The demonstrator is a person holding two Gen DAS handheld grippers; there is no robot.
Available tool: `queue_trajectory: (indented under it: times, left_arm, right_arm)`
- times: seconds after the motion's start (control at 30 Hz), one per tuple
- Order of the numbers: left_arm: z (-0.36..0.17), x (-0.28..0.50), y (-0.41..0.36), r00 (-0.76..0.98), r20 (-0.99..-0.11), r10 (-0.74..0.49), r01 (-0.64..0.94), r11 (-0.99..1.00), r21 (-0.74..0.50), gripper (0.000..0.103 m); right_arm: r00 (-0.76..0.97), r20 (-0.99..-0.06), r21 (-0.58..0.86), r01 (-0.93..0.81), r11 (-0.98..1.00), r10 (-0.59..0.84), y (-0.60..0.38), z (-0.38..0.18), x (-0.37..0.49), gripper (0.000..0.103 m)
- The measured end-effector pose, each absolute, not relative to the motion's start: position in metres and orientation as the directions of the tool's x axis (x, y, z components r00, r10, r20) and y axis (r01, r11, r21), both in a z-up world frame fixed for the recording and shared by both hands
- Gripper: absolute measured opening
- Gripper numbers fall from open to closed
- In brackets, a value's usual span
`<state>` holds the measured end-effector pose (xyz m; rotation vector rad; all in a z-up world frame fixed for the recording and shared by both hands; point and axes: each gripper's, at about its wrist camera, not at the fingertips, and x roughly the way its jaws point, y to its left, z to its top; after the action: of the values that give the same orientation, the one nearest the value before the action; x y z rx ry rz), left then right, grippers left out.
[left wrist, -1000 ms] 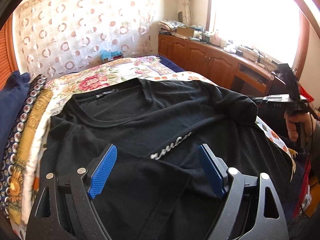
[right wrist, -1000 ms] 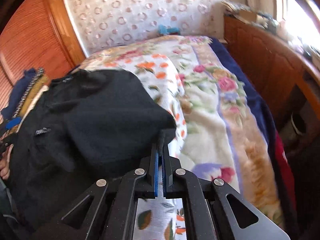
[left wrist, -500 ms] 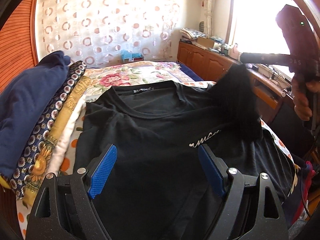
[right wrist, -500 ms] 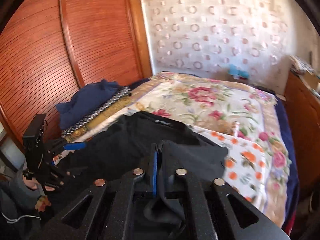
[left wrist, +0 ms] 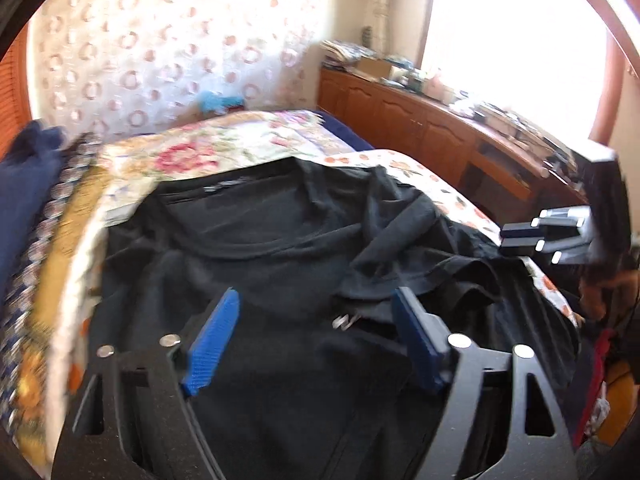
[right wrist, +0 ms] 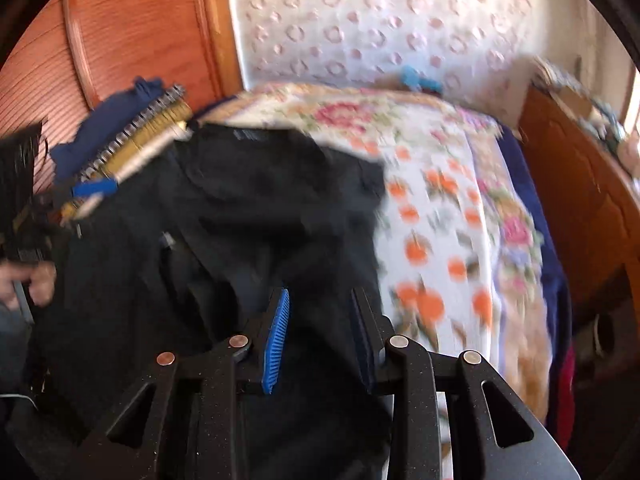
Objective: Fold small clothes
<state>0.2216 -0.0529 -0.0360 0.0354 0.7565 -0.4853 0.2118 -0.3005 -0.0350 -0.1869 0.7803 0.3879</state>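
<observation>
A black T-shirt [left wrist: 248, 264] lies spread on the flowered bedspread, neckline at the far end. Its right sleeve [left wrist: 400, 232] lies crumpled over the chest. My left gripper [left wrist: 316, 294] hovers over the shirt's lower middle. Its blue pads stand wide apart and are closing, with cloth under them but none pinched. My right gripper [right wrist: 320, 292] is over the shirt's [right wrist: 240, 208] right edge. Its jaws are opening, and black cloth shows in the gap without being pressed. From the left wrist view the right gripper [left wrist: 520, 236] is at the bed's right side.
A stack of folded clothes [left wrist: 44, 216] lines the shirt's left side. The flowered bedspread [right wrist: 440, 208] stretches to the far wall. A wooden cabinet [left wrist: 424, 136] with clutter on top runs under the bright window on the right. A wooden slatted door [right wrist: 104, 48] stands on the left.
The right gripper lifted the sleeve, carried it over the shirt's chest and let go; its jaws went from shut to apart. The left gripper's pads have come slightly closer together.
</observation>
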Motion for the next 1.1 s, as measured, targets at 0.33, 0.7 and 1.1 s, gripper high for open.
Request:
queue_trajectory:
  times: [0.33, 0.7, 1.1]
  left_arm:
    - [-0.070, 0.262, -0.096, 0.516, -0.764, -0.387, 0.474, 0.872, -0.121, 0.058]
    - [-0.077, 0.255, -0.097, 0.492, -0.788, -0.371, 0.517, 0.852, -0.078, 0.058]
    - [-0.029, 0.218, -0.091, 0.539, -0.678, -0.500, 0.585, 0.801, -0.125, 0.005]
  right_arm:
    - [0.670, -0.695, -0.021, -0.383, 0.924, 0.262, -0.318, -0.047, 0.217, 0.003]
    - [0.730, -0.663, -0.034, -0.254, 0.967, 0.168, -0.329, -0.041, 0.214, 0.012]
    - [0.673, -0.654, 0.014, -0.445, 0.895, 0.345, -0.243, -0.056, 0.198, 0.019]
